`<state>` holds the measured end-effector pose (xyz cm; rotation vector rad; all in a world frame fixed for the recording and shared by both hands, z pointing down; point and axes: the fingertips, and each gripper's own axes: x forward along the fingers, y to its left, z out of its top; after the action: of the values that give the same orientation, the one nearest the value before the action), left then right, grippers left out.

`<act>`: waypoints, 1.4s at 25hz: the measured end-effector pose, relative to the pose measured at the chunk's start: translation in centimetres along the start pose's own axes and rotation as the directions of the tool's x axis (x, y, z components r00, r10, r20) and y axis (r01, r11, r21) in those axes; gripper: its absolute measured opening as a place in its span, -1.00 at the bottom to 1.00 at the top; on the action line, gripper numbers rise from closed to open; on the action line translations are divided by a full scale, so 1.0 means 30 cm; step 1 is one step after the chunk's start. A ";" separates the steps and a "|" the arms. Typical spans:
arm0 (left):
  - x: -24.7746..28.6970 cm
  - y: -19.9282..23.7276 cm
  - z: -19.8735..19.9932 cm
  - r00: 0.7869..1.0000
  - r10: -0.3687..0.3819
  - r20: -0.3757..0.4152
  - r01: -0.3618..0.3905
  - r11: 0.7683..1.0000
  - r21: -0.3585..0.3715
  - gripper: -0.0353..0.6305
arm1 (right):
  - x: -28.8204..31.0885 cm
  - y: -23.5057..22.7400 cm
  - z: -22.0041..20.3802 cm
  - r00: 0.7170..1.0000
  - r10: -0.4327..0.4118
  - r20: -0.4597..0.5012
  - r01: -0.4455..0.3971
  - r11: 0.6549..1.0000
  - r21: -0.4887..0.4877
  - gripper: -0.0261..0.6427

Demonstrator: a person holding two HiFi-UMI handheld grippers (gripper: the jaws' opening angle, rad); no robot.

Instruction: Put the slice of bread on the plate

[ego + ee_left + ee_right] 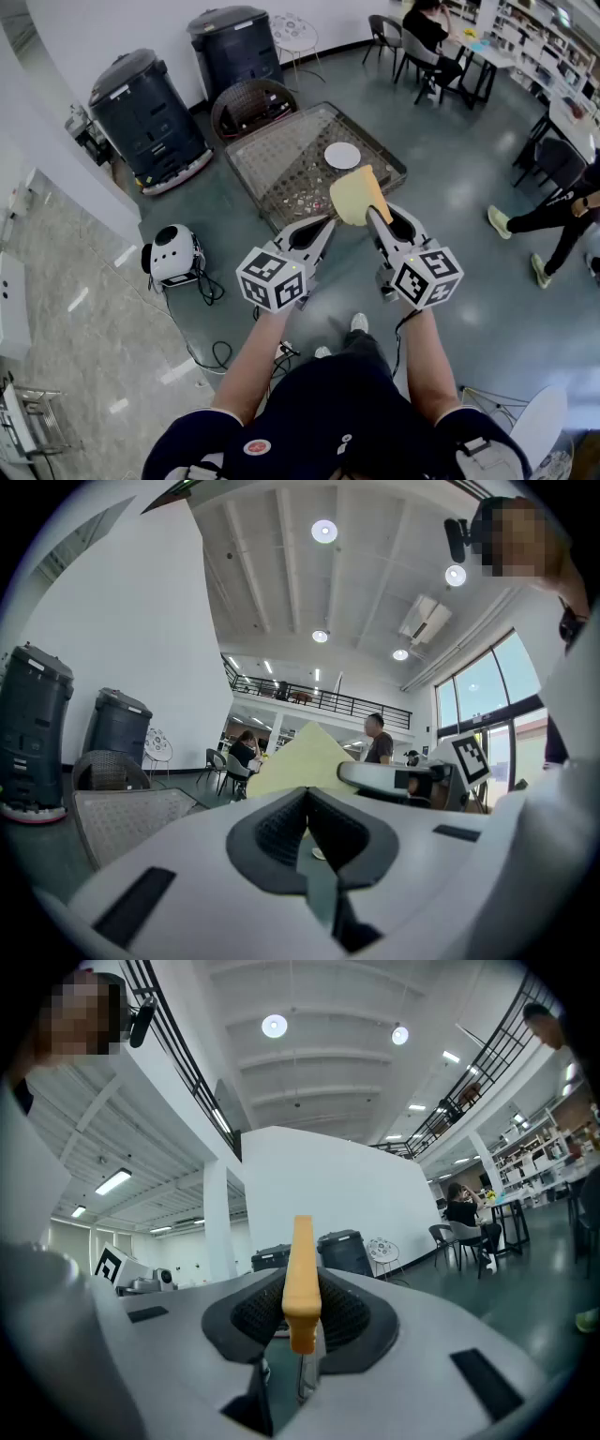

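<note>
Clamping slice of bread (356,192), right gripper (367,210) hovers short of plate (342,156) at upper centre; left gripper (329,222) closed, empty; placing remains.

Plate (342,156) on table (272,164), bread slice (356,197) just before.

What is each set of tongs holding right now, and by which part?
The right tongs clamp the slice of bread by its lower crust edge, the slice standing upright above them. The left tongs are closed and hold nothing.
</note>
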<state>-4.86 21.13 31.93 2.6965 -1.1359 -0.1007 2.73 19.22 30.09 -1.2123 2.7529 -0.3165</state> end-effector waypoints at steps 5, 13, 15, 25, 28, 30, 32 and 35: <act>0.006 0.010 -0.009 1.000 -0.002 0.000 0.002 1.000 0.000 -0.87 | 0.009 -0.006 -0.009 1.000 0.001 0.001 -0.001 1.000 -0.005 -0.65; 0.020 0.019 -0.025 1.000 -0.007 -0.002 0.007 1.000 -0.004 -0.87 | 0.016 -0.019 -0.017 1.000 0.002 0.006 -0.001 1.000 -0.013 -0.65; 0.027 0.024 -0.030 1.000 -0.005 -0.003 0.005 1.000 -0.007 -0.87 | 0.020 -0.025 -0.020 1.000 0.005 0.005 -0.005 1.000 -0.014 -0.65; 0.124 0.065 -0.023 1.000 0.008 -0.009 -0.008 1.000 -0.016 -0.87 | 0.064 -0.119 -0.004 1.000 0.017 -0.003 -0.017 1.000 0.002 -0.65; 0.167 0.083 -0.036 1.000 0.014 -0.012 -0.014 1.000 -0.020 -0.87 | 0.082 -0.166 -0.009 1.000 0.021 -0.007 -0.021 1.000 0.012 -0.65; 0.204 0.099 -0.038 1.000 0.020 -0.013 -0.020 0.999 -0.025 -0.87 | 0.099 -0.204 -0.007 1.000 0.026 -0.011 -0.026 1.000 0.017 -0.65; 0.245 0.117 -0.035 1.000 0.025 -0.017 -0.025 0.999 -0.027 -0.87 | 0.118 -0.243 -0.001 0.999 0.031 -0.015 -0.031 0.999 0.021 -0.65; 0.308 0.149 -0.032 0.999 0.039 -0.026 -0.040 0.999 -0.031 -0.87 | 0.152 -0.306 0.009 0.999 0.040 -0.021 -0.040 0.999 0.030 -0.65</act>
<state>-1.38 11.64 34.03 2.6393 -1.1696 -0.0766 6.28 9.79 31.89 -1.1520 2.7760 -0.3676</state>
